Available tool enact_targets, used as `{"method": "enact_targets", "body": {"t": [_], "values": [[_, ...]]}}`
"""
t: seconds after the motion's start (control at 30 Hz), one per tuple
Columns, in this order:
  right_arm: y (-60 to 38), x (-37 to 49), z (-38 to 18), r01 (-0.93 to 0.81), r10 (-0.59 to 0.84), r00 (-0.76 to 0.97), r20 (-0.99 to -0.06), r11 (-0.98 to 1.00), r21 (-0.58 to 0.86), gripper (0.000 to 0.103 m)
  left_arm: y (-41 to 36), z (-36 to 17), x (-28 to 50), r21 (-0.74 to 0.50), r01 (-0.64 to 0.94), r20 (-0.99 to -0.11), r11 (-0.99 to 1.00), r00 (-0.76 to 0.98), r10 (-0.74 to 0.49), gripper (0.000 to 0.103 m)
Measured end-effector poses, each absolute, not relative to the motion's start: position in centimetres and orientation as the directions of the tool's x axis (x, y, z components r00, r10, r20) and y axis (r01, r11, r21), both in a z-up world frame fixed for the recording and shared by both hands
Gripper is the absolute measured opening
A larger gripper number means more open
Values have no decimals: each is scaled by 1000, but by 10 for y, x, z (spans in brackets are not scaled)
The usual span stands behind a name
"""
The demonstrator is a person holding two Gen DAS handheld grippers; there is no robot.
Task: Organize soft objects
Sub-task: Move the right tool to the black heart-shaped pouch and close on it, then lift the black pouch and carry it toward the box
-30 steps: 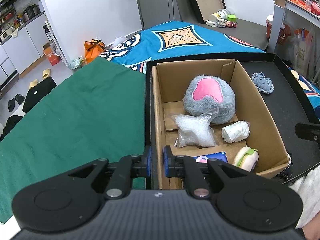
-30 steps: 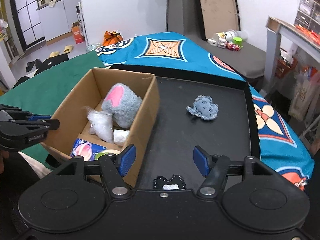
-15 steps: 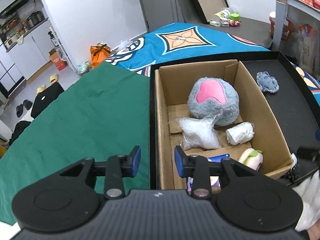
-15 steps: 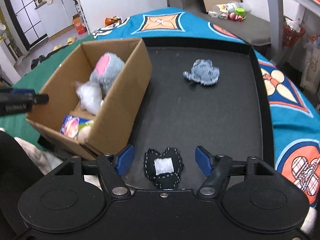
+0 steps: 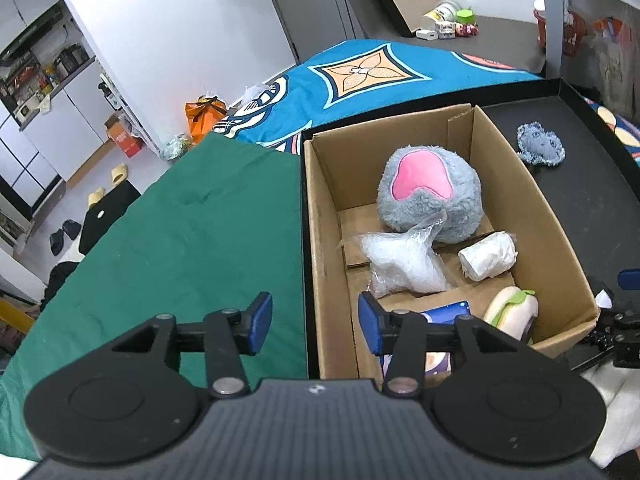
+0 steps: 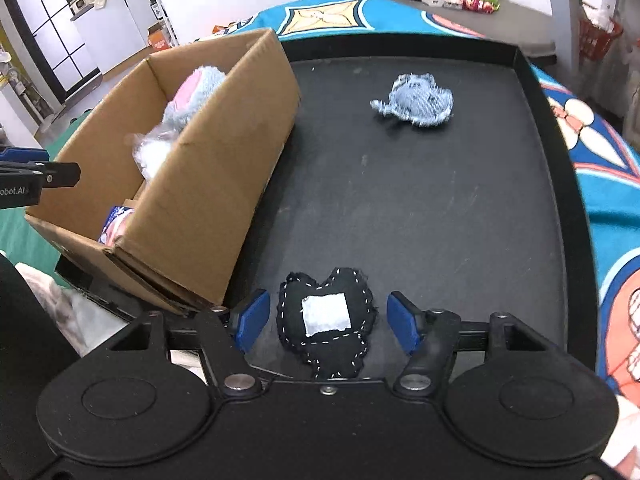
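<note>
The right tongs (image 6: 327, 322) are being closed around the black stitched patch (image 6: 327, 320) lying at the tray's (image 6: 560, 184) near edge, pads not yet touching. The left tongs (image 5: 314, 322) are being opened, empty, over the cardboard box's (image 5: 320, 248) left wall. The denim patch (image 6: 416, 100) is lying near the far edge.

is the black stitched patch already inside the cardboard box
No, the black stitched patch lies on the black tray, outside the cardboard box, between the right gripper's fingers.

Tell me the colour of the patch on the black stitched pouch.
White patch, clearest in the right wrist view.
</note>
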State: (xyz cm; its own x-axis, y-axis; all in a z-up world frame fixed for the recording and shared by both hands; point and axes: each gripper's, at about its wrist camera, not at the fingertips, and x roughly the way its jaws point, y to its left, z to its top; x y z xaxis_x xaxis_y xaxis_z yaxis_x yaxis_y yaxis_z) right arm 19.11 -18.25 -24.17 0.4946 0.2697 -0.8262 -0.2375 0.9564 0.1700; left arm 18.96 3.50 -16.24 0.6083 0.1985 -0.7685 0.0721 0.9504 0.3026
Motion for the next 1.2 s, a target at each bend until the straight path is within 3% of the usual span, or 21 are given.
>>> {"method": "enact_targets", "body": {"t": [0.17,0.33,0.83,1.2], "values": [[-182,191,-248,-267,282,498,-820,950,165,57,24,-169,195,361,101,-776,927,584,238,46],[-183,189,-247,-299,267,522,-810,947,120,43,17,-170,194,408,93,-761,908,585,281,46],[-211,191,-240,-232,306,529,-791,949,212,41,3,-172,195,495,98,-729,863,587,351,51],[-213,187,-228,-220,296,574,-764,954,204,41,5,-166,190,488,79,-713,869,610,345,75]]}}
